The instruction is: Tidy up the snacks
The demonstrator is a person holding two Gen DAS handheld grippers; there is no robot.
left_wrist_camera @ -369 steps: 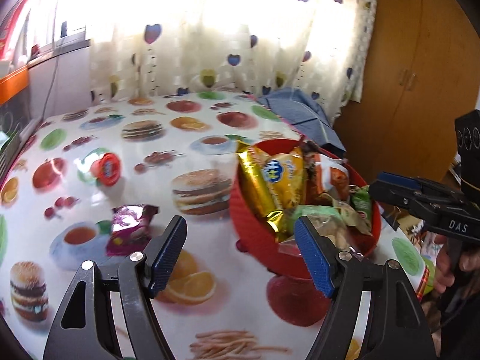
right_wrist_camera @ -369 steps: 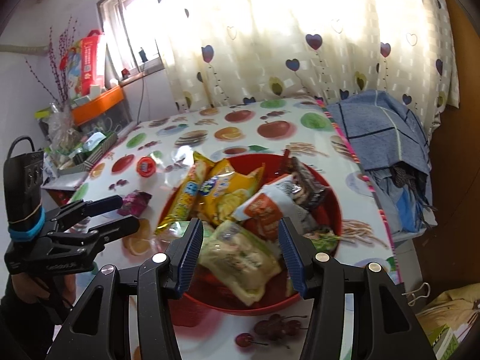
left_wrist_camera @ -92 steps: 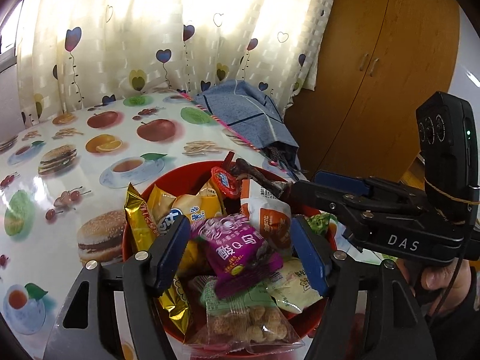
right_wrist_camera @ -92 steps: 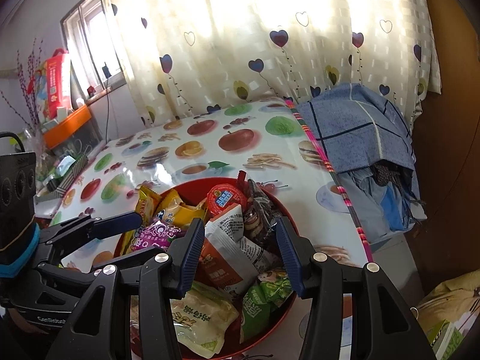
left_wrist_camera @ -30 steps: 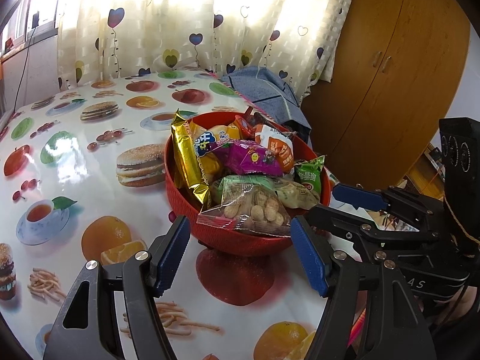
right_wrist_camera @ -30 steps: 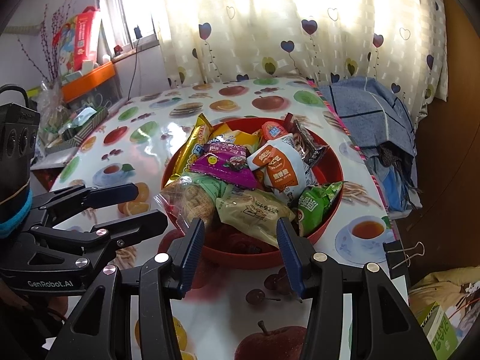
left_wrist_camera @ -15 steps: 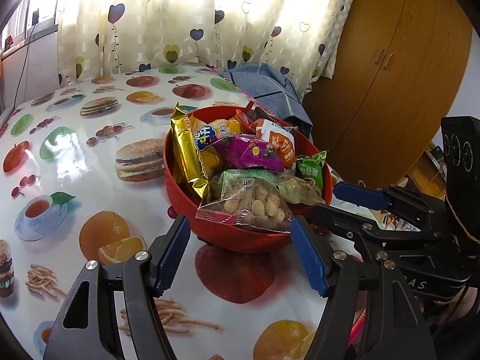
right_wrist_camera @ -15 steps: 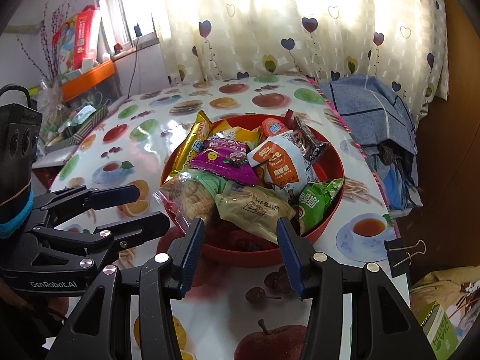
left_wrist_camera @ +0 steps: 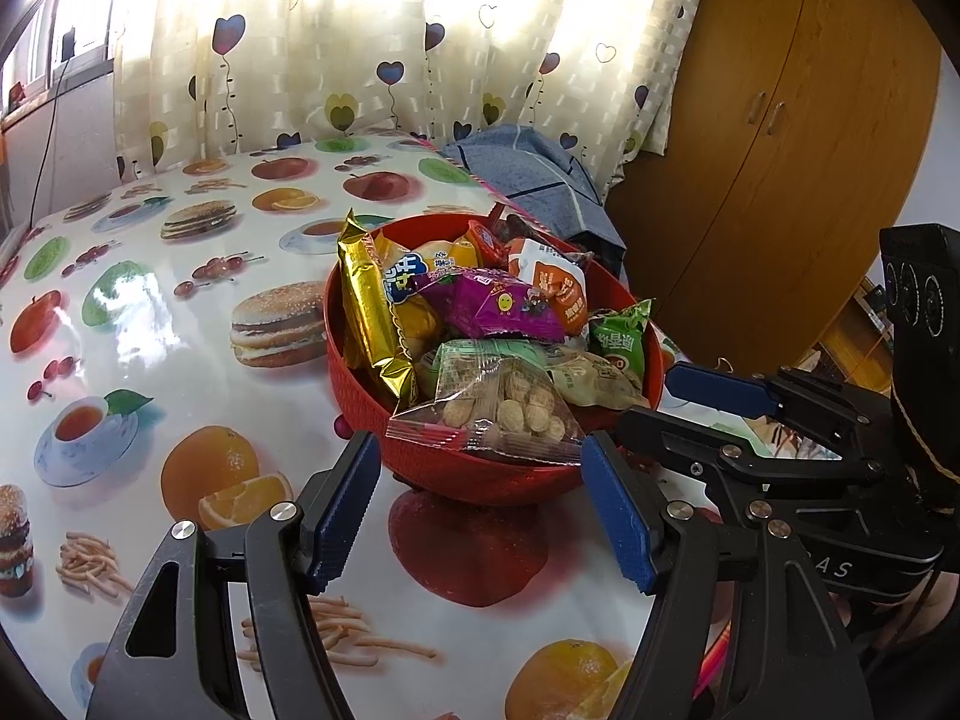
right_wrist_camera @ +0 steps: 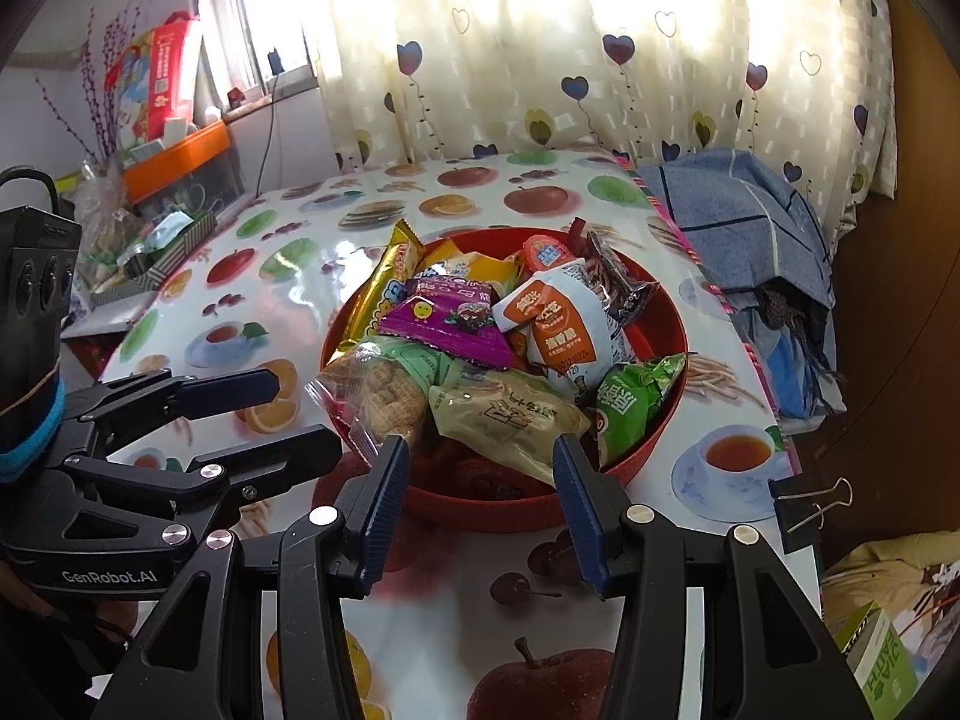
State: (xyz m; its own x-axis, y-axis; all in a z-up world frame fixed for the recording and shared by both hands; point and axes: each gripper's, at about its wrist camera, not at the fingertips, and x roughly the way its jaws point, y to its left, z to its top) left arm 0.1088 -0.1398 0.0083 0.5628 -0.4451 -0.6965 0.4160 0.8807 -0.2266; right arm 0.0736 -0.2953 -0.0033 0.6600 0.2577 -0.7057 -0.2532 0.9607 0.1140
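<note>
Red bowl [right_wrist_camera: 663,414] full of snacks — both grippers empty, jaws apart.

Daylight floods through the curtain [left_wrist_camera: 384,42] and window [right_wrist_camera: 264,18], blowing out the fabric's upper folds. White glare streaks the glossy bench [left_wrist_camera: 138,336]. Soft shadow pools beneath the bowl [right_wrist_camera: 666,324]. Fisheye distortion bends every edge; corners fall black. Focus holds sharp throughout.

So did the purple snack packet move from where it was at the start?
Yes. The purple snack packet lay on the tablecloth left of the red bowl; now it sits inside the bowl on top of the other snacks.
</note>
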